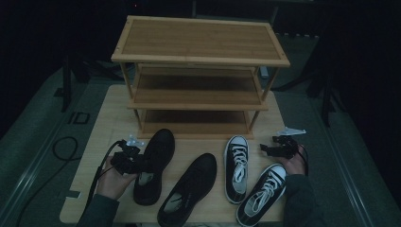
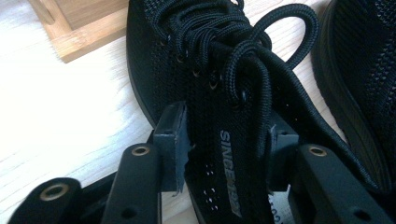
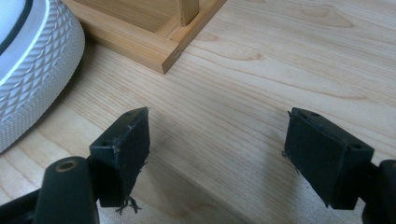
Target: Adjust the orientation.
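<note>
My left gripper (image 1: 138,161) (image 2: 227,147) is at the left black shoe (image 1: 161,142) (image 2: 187,70), its jaws pressed on either side of the shoe's tongue (image 2: 229,158), just below the laces. That shoe lies on the table, toe toward the rack. A second black shoe (image 1: 189,187) (image 2: 364,70) lies just to its right. Two black-and-white canvas sneakers (image 1: 235,168) (image 1: 262,194) lie further right. My right gripper (image 1: 267,148) (image 3: 217,149) hovers open over bare wood right of the sneakers, holding nothing. A white rubber sneaker toe (image 3: 28,70) sits to its left.
A three-shelf wooden shoe rack (image 1: 198,40) (image 2: 79,28) (image 3: 140,37) stands at the back of the light wooden table (image 1: 108,118), its shelves bare. A cable (image 1: 66,146) trails off the table's left side. The surroundings are dark.
</note>
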The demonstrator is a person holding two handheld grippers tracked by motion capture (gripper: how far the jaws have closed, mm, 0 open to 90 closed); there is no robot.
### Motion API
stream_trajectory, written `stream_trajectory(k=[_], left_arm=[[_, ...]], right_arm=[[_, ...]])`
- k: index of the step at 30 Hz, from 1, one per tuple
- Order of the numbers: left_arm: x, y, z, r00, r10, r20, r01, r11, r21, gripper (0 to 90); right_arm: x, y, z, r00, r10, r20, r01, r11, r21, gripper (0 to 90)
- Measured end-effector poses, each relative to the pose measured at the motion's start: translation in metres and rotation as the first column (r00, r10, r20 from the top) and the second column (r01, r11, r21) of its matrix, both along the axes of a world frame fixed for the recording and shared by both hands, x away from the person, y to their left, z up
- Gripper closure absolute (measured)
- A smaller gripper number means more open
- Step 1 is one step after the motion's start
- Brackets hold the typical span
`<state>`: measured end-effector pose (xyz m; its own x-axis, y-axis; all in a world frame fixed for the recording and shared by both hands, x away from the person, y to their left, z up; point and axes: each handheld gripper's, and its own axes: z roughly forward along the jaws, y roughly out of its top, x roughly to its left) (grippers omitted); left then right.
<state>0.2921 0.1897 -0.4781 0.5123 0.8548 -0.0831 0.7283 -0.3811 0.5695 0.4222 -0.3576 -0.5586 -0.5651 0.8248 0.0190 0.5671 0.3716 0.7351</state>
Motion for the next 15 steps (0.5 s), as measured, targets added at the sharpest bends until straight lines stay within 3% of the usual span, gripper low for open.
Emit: stream_trajectory(k=[8,12,15], left_arm=[[0.0042,-0.0048,-0.0039,0.9997,0.025,-0.007,-0.024,0.9991,0.035,67.4],[0.0052,-0.0054,-0.0046,0.9992,0.040,-0.007,-0.040,0.9986,0.035,70.9],[0.0045,-0.0048,-0.0039,0.9989,0.047,-0.006,-0.047,0.9985,0.029,78.7]], right_arm=[[0.0000,0.0000,0.0000,1.0000,0.000,0.000,0.000,1.000,0.000,22.0],[0.0000,0.0001,0.0000,1.0000,0.001,0.000,-0.001,1.000,-0.001,22.0],[0.0000,0.0000,0.0000,1.0000,0.001,0.000,-0.001,1.000,0.000,22.0]])
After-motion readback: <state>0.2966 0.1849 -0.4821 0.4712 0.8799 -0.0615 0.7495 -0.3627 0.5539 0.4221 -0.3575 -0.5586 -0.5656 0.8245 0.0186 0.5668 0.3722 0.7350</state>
